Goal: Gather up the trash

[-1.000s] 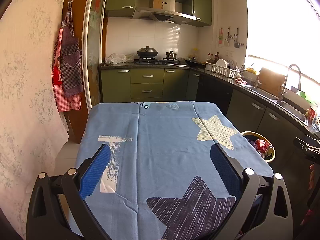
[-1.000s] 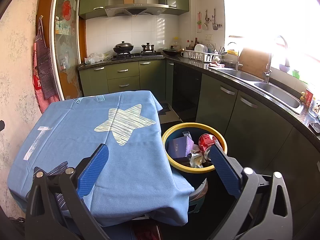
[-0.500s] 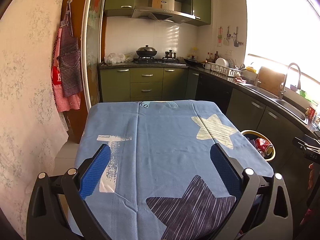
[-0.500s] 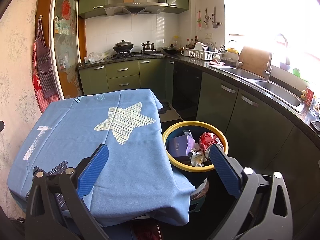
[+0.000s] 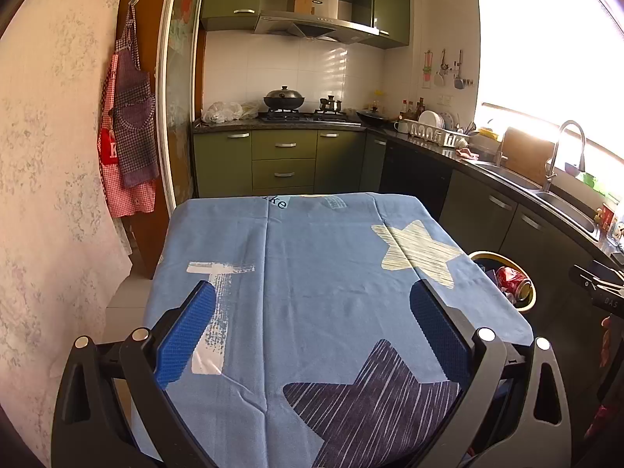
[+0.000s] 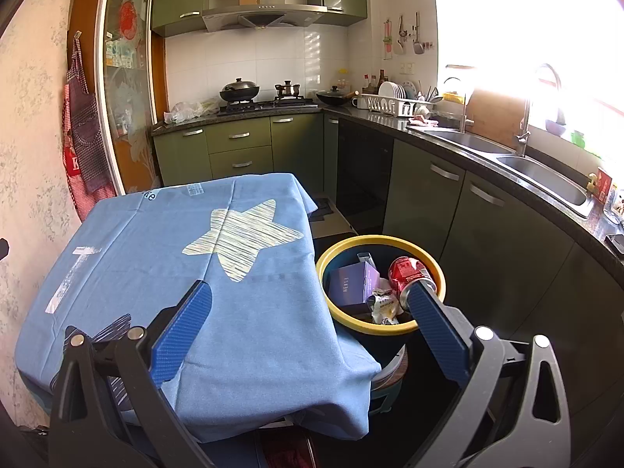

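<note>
A blue cloth (image 5: pixel 312 273) with a pale star (image 6: pixel 241 234) and a dark striped star (image 5: pixel 374 401) covers the tabletop. Behind it stand green cabinets (image 5: pixel 284 160), with a lidded wok (image 5: pixel 283 97) on the stove and a range hood (image 5: pixel 312 29) above. Checked aprons (image 5: pixel 128 136) hang on the wall at left. A dish rack (image 6: pixel 394 103), a faucet (image 5: pixel 561 152) and a sink (image 6: pixel 546 183) line the counter under the bright window.

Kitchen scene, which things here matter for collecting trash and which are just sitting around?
Job:
yellow-rimmed bin
red can, purple box and wrapper in it
left gripper and right gripper, both open

Just there:
blue tablecloth
aprons
wok
dish rack
sink
</note>
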`<act>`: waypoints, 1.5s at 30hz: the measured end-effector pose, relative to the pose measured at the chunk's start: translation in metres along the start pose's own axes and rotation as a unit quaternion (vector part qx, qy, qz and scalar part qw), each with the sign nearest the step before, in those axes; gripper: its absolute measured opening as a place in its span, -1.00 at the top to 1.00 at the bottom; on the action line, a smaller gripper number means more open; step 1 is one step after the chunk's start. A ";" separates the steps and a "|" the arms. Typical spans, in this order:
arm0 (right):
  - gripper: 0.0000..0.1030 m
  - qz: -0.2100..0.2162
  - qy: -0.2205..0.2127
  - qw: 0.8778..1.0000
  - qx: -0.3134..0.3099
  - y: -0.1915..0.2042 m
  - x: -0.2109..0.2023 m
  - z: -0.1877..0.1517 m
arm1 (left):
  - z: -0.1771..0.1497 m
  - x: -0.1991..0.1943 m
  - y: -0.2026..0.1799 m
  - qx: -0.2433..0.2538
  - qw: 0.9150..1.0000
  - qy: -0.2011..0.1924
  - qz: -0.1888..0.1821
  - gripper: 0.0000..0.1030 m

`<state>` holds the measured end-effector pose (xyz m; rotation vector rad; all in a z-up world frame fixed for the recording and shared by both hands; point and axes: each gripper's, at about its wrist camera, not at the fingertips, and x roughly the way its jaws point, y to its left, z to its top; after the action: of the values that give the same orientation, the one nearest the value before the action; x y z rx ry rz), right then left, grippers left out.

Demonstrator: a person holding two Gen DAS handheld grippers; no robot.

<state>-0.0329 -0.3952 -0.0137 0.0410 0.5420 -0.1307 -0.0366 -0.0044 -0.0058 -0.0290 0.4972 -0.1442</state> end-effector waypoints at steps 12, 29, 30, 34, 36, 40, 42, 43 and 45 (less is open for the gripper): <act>-0.87 0.000 0.001 1.000 0.000 0.000 0.000 0.000 | 0.000 0.001 0.000 0.001 1.000 0.001 0.000 -0.91; -0.87 0.001 0.001 1.000 0.001 0.001 0.001 -0.002 | -0.003 0.002 0.001 0.003 1.000 0.002 -0.001 -0.91; -0.87 0.001 0.001 1.000 0.001 0.000 0.001 -0.001 | -0.003 0.003 0.001 0.003 1.000 0.002 -0.001 -0.91; -0.87 0.001 0.001 1.000 0.001 0.000 0.001 -0.001 | -0.004 0.003 0.001 0.005 1.000 0.001 -0.001 -0.91; -0.87 0.001 0.001 1.000 0.001 0.000 0.001 -0.001 | -0.004 0.003 0.001 0.005 1.000 0.002 -0.001 -0.91; -0.87 0.001 0.002 1.000 0.001 0.000 0.001 -0.002 | -0.003 0.002 0.001 0.005 1.000 0.001 -0.001 -0.91; -0.87 0.001 0.002 1.000 0.001 0.000 0.001 -0.002 | -0.004 0.002 0.001 0.005 1.000 0.001 -0.003 -0.91; -0.87 0.001 0.002 1.000 0.001 0.000 0.001 -0.002 | -0.003 0.003 0.001 0.004 1.000 0.002 -0.005 -0.91; -0.87 0.002 0.002 1.000 0.001 0.001 0.001 -0.002 | -0.003 0.003 0.002 0.001 1.000 0.004 -0.011 -0.91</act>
<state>-0.0330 -0.3943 -0.0164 0.0446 0.5468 -0.1280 -0.0353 -0.0031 -0.0102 -0.0317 0.5039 -0.1657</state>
